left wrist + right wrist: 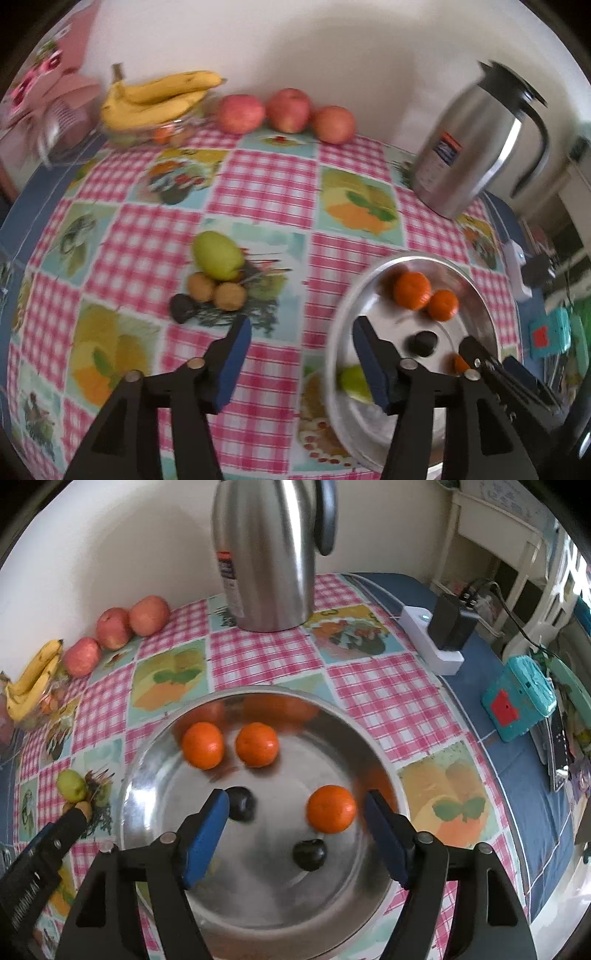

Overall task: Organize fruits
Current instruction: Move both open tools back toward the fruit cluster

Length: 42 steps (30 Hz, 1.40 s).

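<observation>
A steel plate (127, 812) holds three oranges (202, 744) and two dark fruits (309, 853). My right gripper (295, 830) hangs open over the plate. One orange (331, 808) lies below, between its blue pads, and neither pad touches it. My left gripper (303, 354) is open and empty above the cloth, just left of the plate (480, 291). A blurred green fruit (352, 382) sits at the plate's near rim, partly behind one pad. On the cloth lie a green fruit (218, 254), two brown fruits (229, 295) and a dark one (183, 308).
Bananas (159, 98) on a glass bowl and three apples (288, 109) line the wall. A steel thermos jug (266, 554) stands behind the plate. A power strip with a charger (436, 638) and a teal box (517, 701) lie on the blue cloth to the right.
</observation>
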{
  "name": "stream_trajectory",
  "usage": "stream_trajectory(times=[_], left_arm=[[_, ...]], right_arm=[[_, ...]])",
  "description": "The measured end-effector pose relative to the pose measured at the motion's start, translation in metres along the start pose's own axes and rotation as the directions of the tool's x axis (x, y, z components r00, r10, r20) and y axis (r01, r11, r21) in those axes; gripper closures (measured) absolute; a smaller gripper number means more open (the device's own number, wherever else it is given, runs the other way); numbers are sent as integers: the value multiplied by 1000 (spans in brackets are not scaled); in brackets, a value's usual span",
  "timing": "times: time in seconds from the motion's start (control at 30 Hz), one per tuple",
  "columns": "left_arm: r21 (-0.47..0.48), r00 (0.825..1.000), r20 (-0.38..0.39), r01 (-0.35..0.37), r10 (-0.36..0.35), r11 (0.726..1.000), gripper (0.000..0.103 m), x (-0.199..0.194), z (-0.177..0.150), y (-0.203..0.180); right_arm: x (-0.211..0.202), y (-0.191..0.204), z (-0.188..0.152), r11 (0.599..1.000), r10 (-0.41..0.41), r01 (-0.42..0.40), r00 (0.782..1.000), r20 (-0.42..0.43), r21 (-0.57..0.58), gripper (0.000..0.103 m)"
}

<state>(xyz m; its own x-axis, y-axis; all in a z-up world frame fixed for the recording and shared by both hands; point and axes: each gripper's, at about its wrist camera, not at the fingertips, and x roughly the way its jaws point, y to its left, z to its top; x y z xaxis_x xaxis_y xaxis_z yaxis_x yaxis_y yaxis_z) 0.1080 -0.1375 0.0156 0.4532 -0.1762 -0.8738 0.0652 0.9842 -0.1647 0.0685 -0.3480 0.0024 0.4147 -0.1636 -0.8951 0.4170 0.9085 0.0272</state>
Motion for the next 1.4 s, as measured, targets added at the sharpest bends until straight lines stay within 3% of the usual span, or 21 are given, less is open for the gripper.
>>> stream_trajectory(times=[0.17,0.53,0.67,1.1,1.13,1.23,1.4], left_arm=[[-85,999,1,-44,44,995,28,-3,7,31],[-258,995,-26,-102,98,961,26,-10,14,104],[-274,993,-39,-115,108,955,26,-13,12,116],[-302,983,-74,-184,169,935,23,-10,5,142],[-301,982,-76,-186,171,935,22,-9,4,141],[-304,983,-85,-179,160,936,6,-5,2,140],[-279,977,-93,-212,193,937,4,0,-1,136]], right_arm=[[-1,17,-4,998,13,-14,1000,-19,-55,27],[-14,54,-18,987,78,-82,996,-32,-141,27],[-19,70,-25,977,122,-128,992,-44,-169,27],[-34,106,-35,949,161,-165,986,-36,-267,27],[-34,108,-36,948,162,-166,986,-38,-273,27],[-33,113,-38,939,163,-169,986,-44,-301,27],[-31,116,-39,934,171,-179,984,-52,-311,27]])
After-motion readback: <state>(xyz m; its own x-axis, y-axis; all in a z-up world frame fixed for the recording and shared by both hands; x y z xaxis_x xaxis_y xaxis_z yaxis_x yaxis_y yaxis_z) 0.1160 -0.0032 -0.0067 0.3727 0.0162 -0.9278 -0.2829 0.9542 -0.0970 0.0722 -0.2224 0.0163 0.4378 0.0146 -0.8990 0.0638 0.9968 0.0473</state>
